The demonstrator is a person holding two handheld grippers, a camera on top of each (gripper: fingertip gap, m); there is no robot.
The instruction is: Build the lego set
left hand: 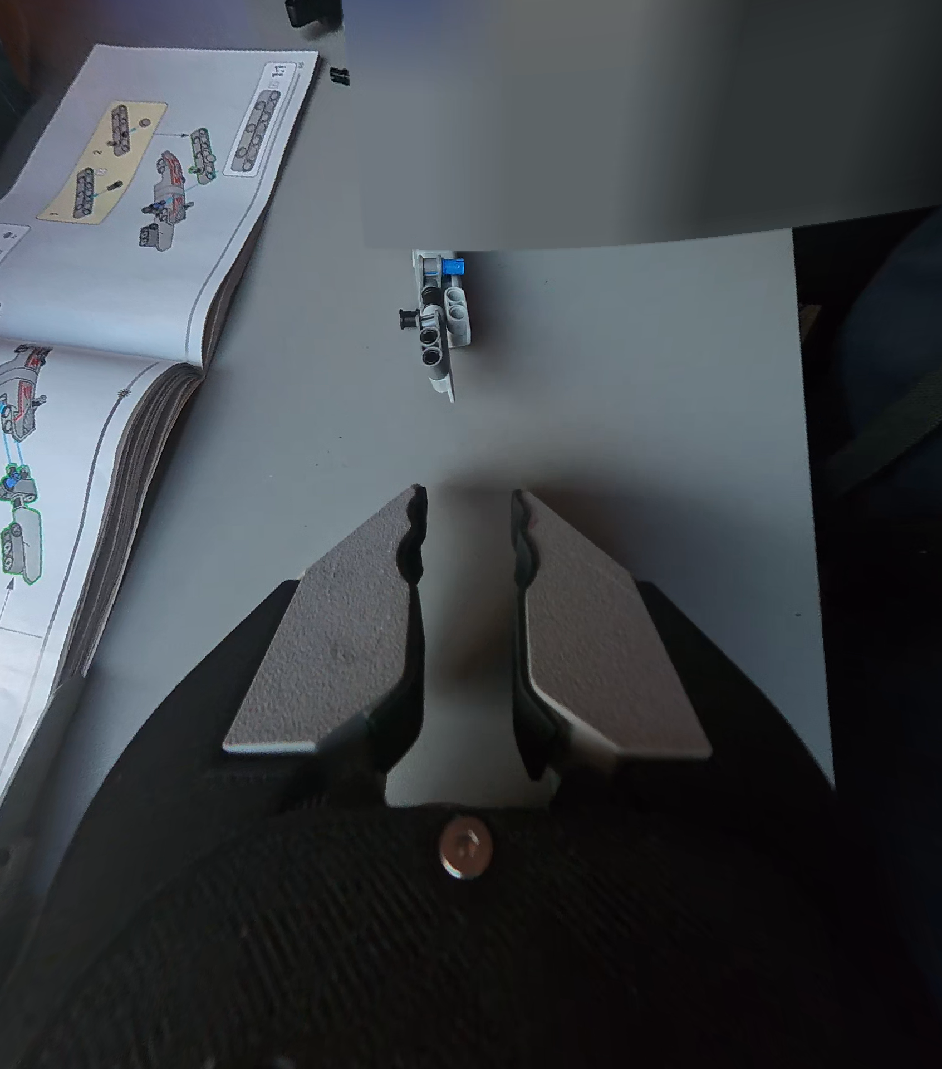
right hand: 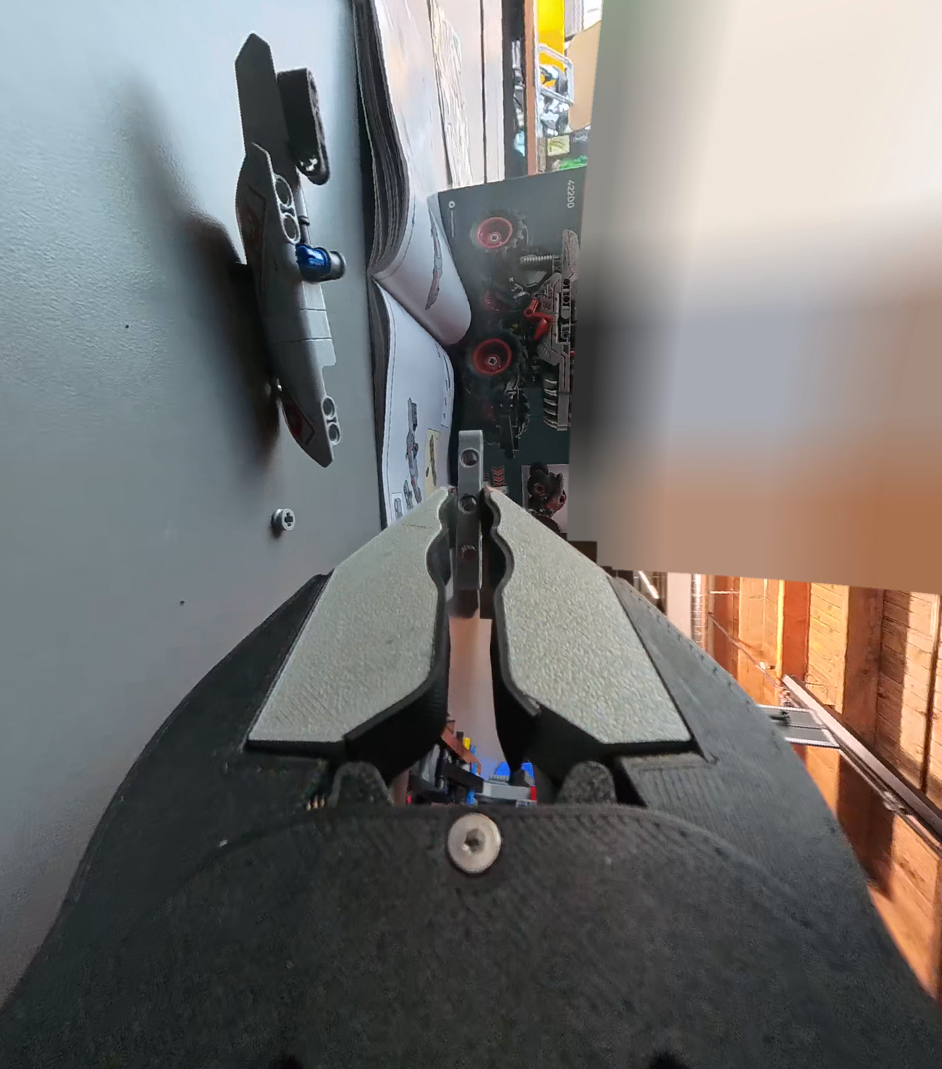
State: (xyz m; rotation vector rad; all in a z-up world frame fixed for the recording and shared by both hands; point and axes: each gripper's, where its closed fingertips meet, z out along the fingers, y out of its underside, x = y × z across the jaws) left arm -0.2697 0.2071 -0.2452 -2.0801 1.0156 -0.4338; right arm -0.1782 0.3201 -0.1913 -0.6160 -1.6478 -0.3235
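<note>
Left gripper (left hand: pixel 468 497): spread apart, nothing between the fingers, hovering over the grey worktop (left hand: pixel 630 405).
Right gripper (right hand: pixel 467 503): pinching a grey lego beam (right hand: pixel 470 463) with pin holes, held off the worktop, far end poking past the fingertips.
Partial lego assembly (left hand: pixel 441 324): grey panels with a blue pin (left hand: pixel 453 266) and black pins, lying on the worktop, far ahead of the left gripper.
Instruction booklet (left hand: pixel 81 289): open, left of the assembly.
Small grey bush (right hand: pixel 283 519): loose on the worktop, near the assembly.
Lego box (right hand: pixel 515 347): beyond the booklet.
</note>
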